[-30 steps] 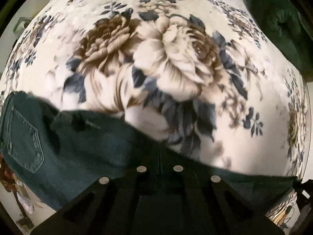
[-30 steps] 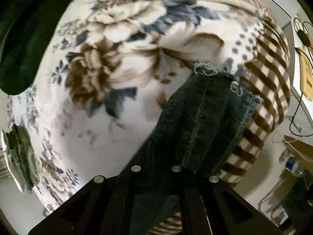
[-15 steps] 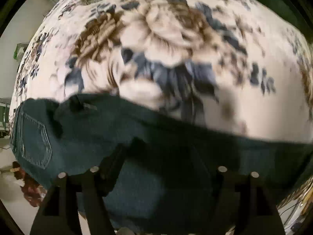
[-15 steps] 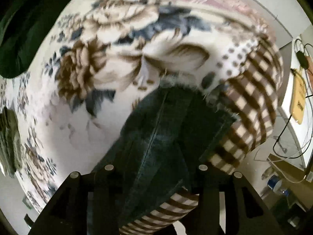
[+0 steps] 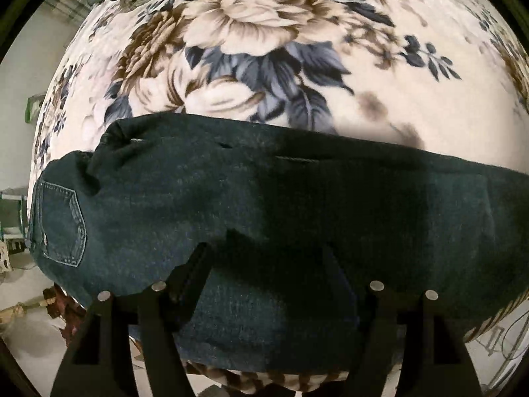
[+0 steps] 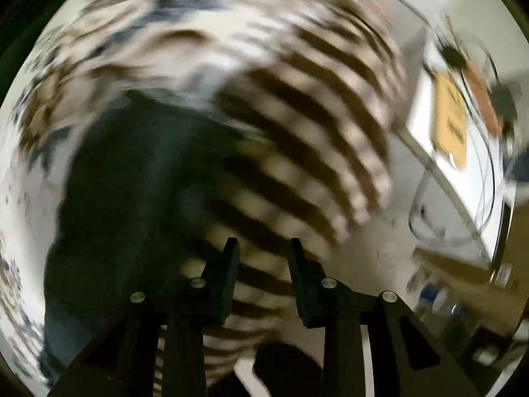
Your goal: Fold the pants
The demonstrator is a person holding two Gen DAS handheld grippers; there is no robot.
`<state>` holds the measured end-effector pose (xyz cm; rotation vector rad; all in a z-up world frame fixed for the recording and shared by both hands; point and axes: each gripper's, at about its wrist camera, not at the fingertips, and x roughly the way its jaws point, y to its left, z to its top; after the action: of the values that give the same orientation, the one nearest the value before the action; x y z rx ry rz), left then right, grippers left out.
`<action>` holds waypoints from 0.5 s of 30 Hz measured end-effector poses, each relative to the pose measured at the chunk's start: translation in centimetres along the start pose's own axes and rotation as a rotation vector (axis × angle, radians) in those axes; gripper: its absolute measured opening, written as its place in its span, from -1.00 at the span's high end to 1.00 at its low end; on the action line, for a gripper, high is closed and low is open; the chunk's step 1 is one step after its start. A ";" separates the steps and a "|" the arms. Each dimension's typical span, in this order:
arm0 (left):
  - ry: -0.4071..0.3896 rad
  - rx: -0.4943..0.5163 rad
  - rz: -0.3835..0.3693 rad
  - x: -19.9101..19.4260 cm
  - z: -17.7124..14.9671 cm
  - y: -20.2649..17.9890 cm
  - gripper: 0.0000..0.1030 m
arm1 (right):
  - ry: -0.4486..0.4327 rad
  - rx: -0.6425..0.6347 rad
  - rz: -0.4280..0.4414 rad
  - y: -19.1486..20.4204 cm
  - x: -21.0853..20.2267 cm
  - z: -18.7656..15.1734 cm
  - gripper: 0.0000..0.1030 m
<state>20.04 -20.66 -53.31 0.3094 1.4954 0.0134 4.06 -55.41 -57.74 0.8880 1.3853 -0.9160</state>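
Floral blanket point(image 5: 380, 76) under unlabelled dark pants point(image 5: 264, 205).

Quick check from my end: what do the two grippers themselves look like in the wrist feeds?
Both look alike. The left gripper and the right gripper are matte black, each with two flat, blocky fingers on angular black arms. Each gripper shows four round silver fasteners, two per side. No cables, labels, sleeves or hands are visible on either.

no readable text, yellow tag point(image 6: 450, 125) on the wall carries dark marks, too blurred to read
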 end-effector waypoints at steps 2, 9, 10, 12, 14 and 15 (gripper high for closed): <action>0.002 0.007 0.004 -0.3 -0.1 -0.2 -0.31 | 0.027 0.129 0.110 -3.0 -0.3 0.2 0.36; -0.023 -0.037 -0.001 -2.1 -1.1 2.0 -0.31 | -0.057 0.072 0.394 0.7 -4.5 1.7 0.36; -0.025 -0.054 -0.006 -2.3 -1.3 2.9 -0.31 | -0.052 0.001 0.373 2.6 -4.2 1.8 0.36; -0.023 -0.089 -0.007 -2.4 -1.9 4.8 -0.31 | -0.023 -0.104 0.290 5.1 -2.9 1.5 0.36; -0.012 -0.138 -0.012 -2.1 -2.5 7.4 -0.31 | 0.068 -0.218 0.133 6.8 0.3 0.6 0.36; -0.003 -0.176 -0.014 -1.9 -2.9 9.3 -0.31 | 0.091 -0.268 0.051 7.1 1.2 0.2 0.19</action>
<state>18.73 -11.57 -49.68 0.1568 1.4820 0.1325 10.67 -52.74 -59.12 0.7636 1.5151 -0.6388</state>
